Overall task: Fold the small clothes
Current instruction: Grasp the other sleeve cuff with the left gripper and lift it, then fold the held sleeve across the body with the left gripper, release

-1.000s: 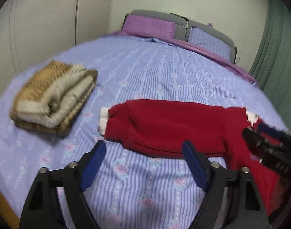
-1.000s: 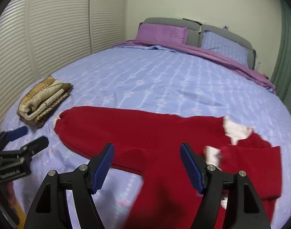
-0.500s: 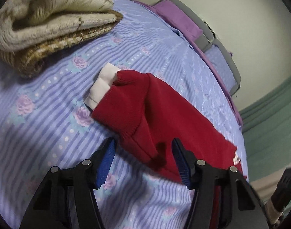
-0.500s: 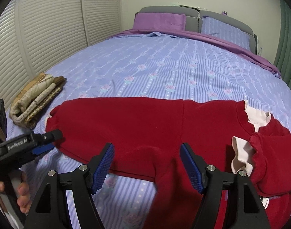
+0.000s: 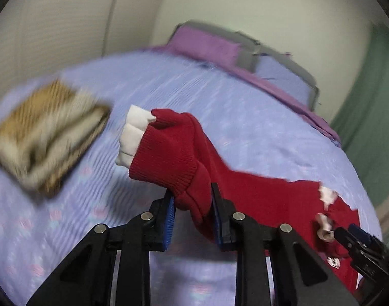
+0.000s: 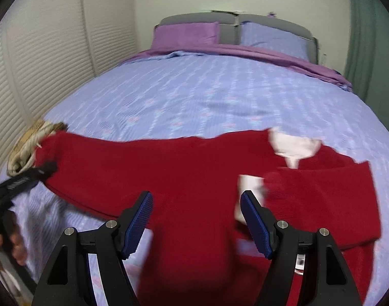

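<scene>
No brand or lettering reads clearly here; the print on your left gripper's (image 5: 193, 215) side, seen from the right wrist, is too blurred. Its blue ribbed pads pinch the ribbed knit hem of the red sweater (image 6: 194, 168), lifting that end off the striped floral bedspread (image 6: 207, 94). The rest lies spread across the bed, with a pale inner collar (image 6: 294, 145). Your right gripper (image 6: 196, 220) hovers above it, fingers spread. A folded tan-and-cream knit (image 5: 49, 132) sits nearby.

no legible text, white lettering on left claw (image 6: 28, 178) body too blurred to read
</scene>
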